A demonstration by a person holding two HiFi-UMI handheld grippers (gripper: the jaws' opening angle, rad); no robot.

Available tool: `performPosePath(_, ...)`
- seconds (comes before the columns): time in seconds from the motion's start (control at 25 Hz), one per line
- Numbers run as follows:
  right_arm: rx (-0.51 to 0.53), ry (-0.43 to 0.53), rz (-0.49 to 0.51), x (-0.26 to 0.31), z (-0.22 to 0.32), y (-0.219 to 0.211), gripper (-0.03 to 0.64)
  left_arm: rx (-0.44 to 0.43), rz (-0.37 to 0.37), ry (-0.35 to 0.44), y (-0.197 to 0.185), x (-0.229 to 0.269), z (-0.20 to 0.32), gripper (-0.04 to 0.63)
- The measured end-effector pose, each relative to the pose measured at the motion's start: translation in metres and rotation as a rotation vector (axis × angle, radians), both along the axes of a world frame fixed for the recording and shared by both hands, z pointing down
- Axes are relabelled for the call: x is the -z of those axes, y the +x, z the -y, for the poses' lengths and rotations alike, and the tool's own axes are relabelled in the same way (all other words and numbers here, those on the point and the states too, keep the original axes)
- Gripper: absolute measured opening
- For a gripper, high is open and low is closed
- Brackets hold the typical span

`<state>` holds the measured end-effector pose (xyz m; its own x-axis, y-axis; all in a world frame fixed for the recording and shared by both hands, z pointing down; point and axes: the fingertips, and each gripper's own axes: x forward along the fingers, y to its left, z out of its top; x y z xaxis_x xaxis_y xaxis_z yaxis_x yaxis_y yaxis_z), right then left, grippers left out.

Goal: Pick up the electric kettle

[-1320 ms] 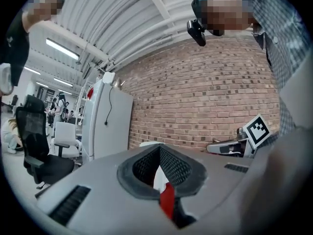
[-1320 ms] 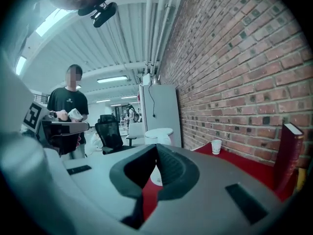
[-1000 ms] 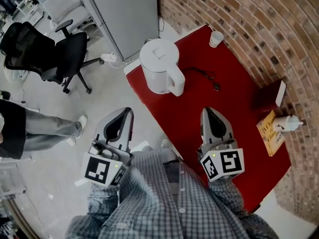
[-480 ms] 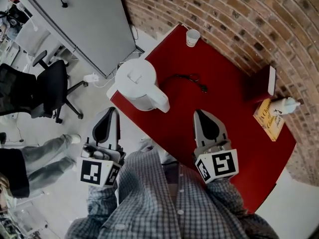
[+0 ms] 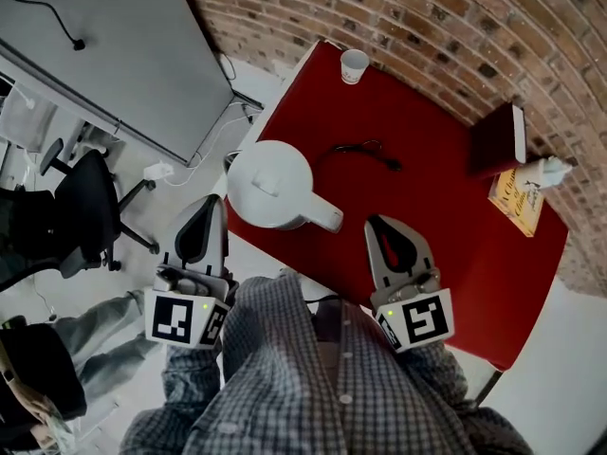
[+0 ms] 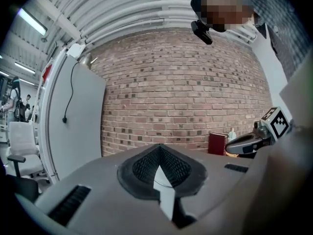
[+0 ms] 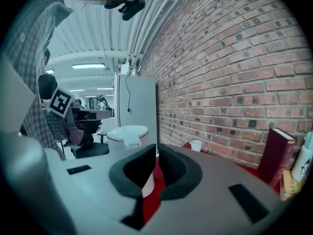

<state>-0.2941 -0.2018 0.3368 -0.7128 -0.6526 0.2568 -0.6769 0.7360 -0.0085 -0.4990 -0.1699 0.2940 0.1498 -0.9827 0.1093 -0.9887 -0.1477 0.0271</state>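
Note:
A white electric kettle (image 5: 273,184) stands at the near left corner of the red table (image 5: 427,207), its handle (image 5: 325,217) pointing toward me and to the right. My left gripper (image 5: 214,203) hovers just off the table's left edge beside the kettle, shut and empty. My right gripper (image 5: 374,224) is over the table's near edge, right of the handle, shut and empty. Neither touches the kettle. In the right gripper view the kettle (image 7: 126,136) rises left of the jaws (image 7: 155,148). The left gripper view looks over its shut jaws (image 6: 159,147) to the brick wall.
A paper cup (image 5: 353,64) stands at the table's far corner, with a black cable (image 5: 365,149) behind the kettle. A dark red book (image 5: 499,140), a yellow book (image 5: 520,203) and a white bottle (image 5: 550,169) sit at the right by the brick wall (image 5: 455,27). An office chair (image 5: 85,207) stands at left.
Both grippers have come up to the table. The left one moved more and now lies beside the kettle. The kettle sits nearer to me, between the two grippers. Both stayed shut.

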Motion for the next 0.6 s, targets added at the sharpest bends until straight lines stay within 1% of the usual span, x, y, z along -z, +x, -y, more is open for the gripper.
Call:
performPosePath(0.08, -0.020, -0.009, -0.015, -0.004, -0.002, -0.007, 0.021, -0.041, -0.003, 0.001, -0.005, -0.002, 0.010, 0.002)
performPosePath(0.2, -0.041, -0.015, -0.040, -0.009, -0.007, -0.019, 0.094, -0.089, -0.016, -0.015, -0.012, -0.006, 0.021, 0.002)
performPosePath(0.32, -0.075, -0.012, -0.059, -0.010, -0.009, -0.027, 0.135, -0.129, -0.027, -0.009, -0.018, -0.007, 0.030, 0.002)
performPosePath(0.48, -0.145, -0.004, -0.049, -0.009, -0.011, -0.024, 0.152, -0.180, -0.036, -0.009, -0.023, -0.011, 0.039, 0.002)
performPosePath(0.6, -0.190, 0.004, -0.037, -0.010, -0.012, -0.022, 0.167, -0.202, -0.046, -0.015, -0.027, -0.015, 0.043, 0.002)
